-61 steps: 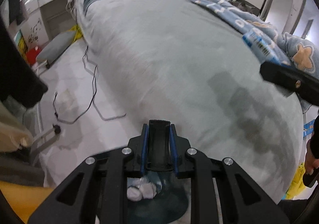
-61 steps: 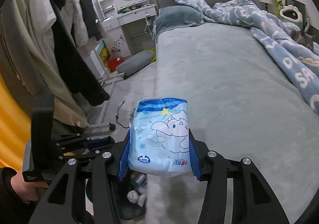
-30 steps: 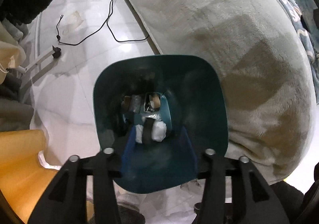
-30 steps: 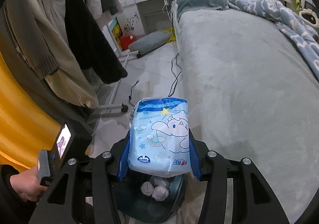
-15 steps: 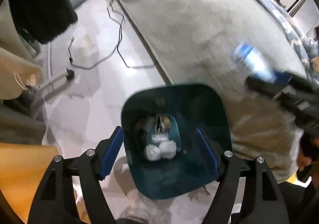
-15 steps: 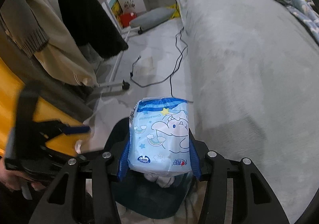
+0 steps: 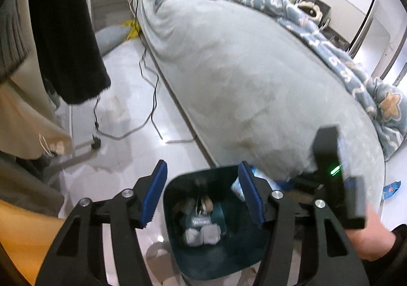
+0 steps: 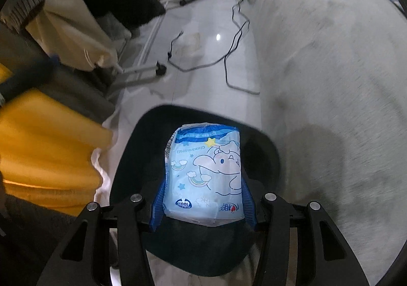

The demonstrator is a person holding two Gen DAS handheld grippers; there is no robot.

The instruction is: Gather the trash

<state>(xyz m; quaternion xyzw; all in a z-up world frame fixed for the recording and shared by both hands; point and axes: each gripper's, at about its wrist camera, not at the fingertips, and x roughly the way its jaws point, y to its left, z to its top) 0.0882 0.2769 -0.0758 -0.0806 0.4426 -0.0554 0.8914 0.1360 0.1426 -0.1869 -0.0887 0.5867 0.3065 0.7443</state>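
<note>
Two fingers (image 8: pixel 157 203) clamping tissue pack (image 8: pixel 204 176), over bin (image 8: pixel 264 148)

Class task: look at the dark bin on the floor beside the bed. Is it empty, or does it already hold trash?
Not empty. The left wrist view shows the bin holding white crumpled wads and other scraps at its bottom.

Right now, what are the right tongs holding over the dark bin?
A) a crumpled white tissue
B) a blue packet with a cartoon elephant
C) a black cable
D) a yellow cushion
B: the right tongs pinch a light blue packet with a cartoon elephant and rainbows printed on it, and it hangs right above the open mouth of the dark bin.
</note>
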